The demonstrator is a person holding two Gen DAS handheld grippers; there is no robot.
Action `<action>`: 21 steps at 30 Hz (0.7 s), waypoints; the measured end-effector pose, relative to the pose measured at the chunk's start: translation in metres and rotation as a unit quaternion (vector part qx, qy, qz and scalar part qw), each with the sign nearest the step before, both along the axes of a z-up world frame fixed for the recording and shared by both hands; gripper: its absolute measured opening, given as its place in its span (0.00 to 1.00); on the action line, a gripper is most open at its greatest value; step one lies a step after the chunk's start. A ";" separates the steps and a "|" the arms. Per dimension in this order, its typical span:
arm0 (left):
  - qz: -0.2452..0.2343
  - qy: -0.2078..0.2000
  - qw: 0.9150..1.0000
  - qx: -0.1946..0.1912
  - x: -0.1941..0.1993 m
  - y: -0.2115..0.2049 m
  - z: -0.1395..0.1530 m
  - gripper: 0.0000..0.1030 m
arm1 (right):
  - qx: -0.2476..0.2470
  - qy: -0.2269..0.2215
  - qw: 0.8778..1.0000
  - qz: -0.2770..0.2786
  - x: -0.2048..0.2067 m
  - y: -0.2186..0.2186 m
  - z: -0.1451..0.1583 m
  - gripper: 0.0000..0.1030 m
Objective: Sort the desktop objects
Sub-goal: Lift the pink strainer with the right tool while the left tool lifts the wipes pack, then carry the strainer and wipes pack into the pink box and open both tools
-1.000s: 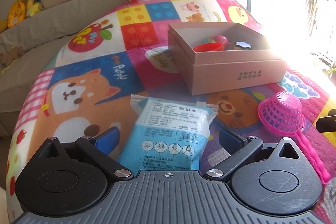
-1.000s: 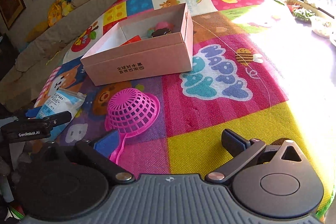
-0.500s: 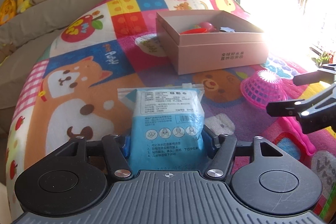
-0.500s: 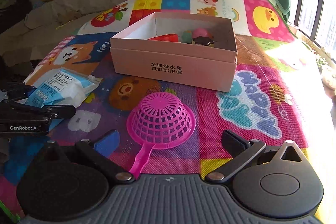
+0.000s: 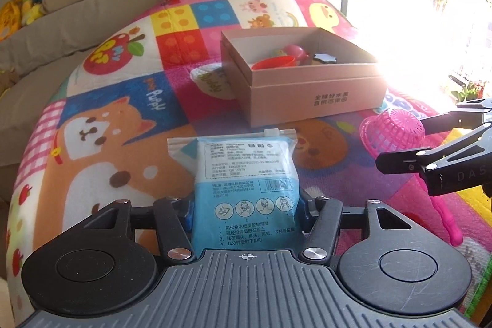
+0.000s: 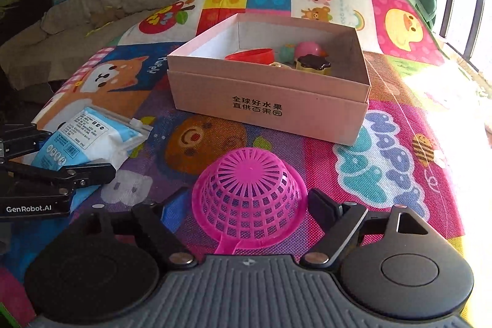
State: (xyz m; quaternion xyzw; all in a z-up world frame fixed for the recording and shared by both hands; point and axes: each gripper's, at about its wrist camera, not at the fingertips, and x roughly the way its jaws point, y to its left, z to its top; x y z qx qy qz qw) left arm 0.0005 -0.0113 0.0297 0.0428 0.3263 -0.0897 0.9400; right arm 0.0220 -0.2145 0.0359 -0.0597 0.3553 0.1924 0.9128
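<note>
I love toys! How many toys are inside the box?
4 that I can see in the box: red bowl, green ball, pink ball, dark star mould. More may hide behind the wall.

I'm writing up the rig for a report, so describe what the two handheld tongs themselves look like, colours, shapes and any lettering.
Both are matte black. Each has a ribbed dark-grey front plate with a small crosshair mark, flanked by two round black discs, with silver pivot screws on angular linkage bars. The left tongs have blue finger pads, and white "GenRobot.AI" lettering shows on their side. The right tongs show one blue pad; partial "DAS" lettering is on their side. No cables or sleeves are visible.
</note>
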 end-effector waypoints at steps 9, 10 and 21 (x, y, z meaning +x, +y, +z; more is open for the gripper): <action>-0.063 -0.131 0.989 -0.027 0.084 -0.042 0.095 0.60 | 0.052 -0.130 0.989 -0.044 -0.007 -0.038 0.097 0.81; -0.066 -0.128 0.989 -0.034 0.097 -0.047 0.098 0.60 | 0.052 -0.135 0.988 -0.049 -0.005 -0.040 0.100 0.81; -0.040 -0.055 0.997 -0.036 0.125 -0.046 0.036 0.88 | 0.028 -0.100 0.991 -0.090 0.013 -0.059 0.079 0.81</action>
